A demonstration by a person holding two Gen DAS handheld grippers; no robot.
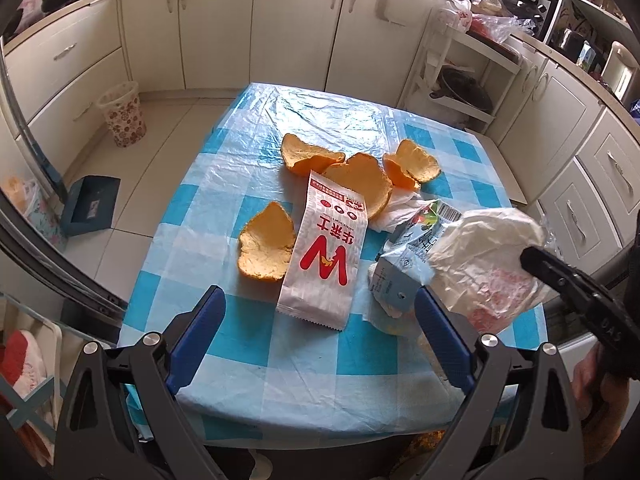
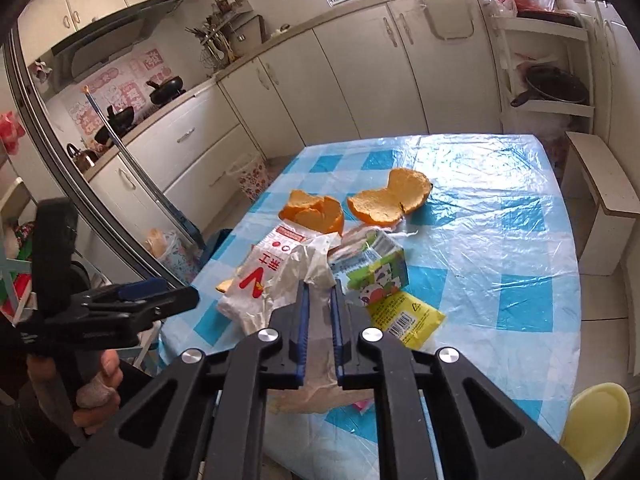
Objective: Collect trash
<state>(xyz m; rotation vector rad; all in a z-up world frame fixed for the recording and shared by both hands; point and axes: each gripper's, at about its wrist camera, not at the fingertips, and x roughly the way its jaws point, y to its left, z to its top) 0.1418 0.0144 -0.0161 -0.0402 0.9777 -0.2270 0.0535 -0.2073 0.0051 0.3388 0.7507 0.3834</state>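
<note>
one crumpled white wrapper [image 2: 316,320] sits clamped in the right claw [image 2: 319,292]; left claw [image 1: 320,312] gapes.

On the surface [image 1: 248,364], the snack wrapper [image 1: 324,256] lies between one peel [image 1: 266,246] on its left and the carton [image 1: 404,268] on its right. Three more peels [image 1: 360,180] lie behind them. The bin [image 1: 122,114] stands on the floor beyond the surface's left edge.

left gripper [image 1: 318,332] – black frame | blue pads | silver screws – right gripper [image 2: 319,292] alike
</note>
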